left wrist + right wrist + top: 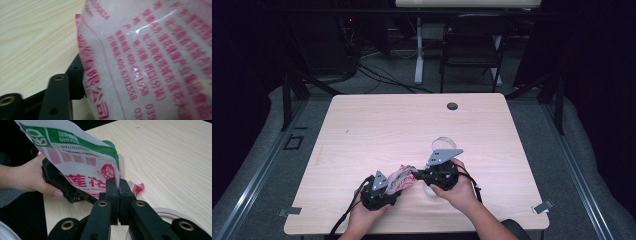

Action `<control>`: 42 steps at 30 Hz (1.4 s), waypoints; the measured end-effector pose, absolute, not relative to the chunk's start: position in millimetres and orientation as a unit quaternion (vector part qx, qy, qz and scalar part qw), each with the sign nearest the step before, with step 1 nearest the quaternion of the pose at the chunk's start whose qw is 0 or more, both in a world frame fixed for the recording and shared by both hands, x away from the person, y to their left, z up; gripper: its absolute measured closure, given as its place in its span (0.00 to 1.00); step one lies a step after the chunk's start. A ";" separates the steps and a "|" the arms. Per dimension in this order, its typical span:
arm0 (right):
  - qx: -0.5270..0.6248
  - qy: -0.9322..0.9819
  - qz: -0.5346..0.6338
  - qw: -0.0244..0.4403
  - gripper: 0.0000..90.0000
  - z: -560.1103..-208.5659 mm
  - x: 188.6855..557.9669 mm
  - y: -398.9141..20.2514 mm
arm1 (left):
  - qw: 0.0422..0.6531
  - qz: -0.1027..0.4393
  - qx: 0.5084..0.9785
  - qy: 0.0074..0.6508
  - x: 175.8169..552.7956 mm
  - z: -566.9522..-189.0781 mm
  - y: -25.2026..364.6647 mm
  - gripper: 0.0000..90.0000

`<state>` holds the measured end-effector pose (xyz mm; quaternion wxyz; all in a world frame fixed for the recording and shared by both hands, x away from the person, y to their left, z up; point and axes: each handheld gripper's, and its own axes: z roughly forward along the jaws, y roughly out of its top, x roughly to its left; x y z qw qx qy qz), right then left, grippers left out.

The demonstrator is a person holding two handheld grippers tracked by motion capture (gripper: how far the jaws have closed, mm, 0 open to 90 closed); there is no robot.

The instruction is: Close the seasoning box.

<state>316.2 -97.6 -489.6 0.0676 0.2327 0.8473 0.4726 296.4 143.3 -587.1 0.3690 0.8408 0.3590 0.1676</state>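
Tearing of the white, red-and-green printed plastic pouch is judged imminent: right tongs clamped on its edge, left tongs half-closed around it, grip unconfirmed.

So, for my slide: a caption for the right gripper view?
Right tool shut on a printed bag's edge above the table.

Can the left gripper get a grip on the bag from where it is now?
Probably yes: the left gripper sits right against the bag, with nothing between them, while the right gripper pinches its edge.
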 end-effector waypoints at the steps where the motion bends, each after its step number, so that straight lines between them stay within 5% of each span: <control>1: 0.232 0.847 0.473 0.068 1.00 -489.7 316.0 -97.3 | 0.371 0.169 0.840 0.360 296.1 -587.2 143.1 0.56; 17: 0.231 0.841 0.484 0.065 0.98 -487.3 315.8 -101.6 | 0.369 0.177 0.839 0.359 294.4 -577.9 145.4 0.65; 24: 0.231 0.833 0.497 0.070 0.90 -483.8 311.9 -104.5 | 0.382 0.195 0.833 0.351 294.1 -567.0 145.6 0.66; 33: 0.237 0.804 0.539 0.091 0.68 -471.6 303.1 -120.0 | 0.393 0.215 0.821 0.355 301.8 -555.2 149.7 0.66; 42: 0.257 0.803 0.527 0.103 0.60 -471.6 301.8 -136.7 | 0.396 0.245 0.812 0.353 309.4 -544.6 150.7 0.66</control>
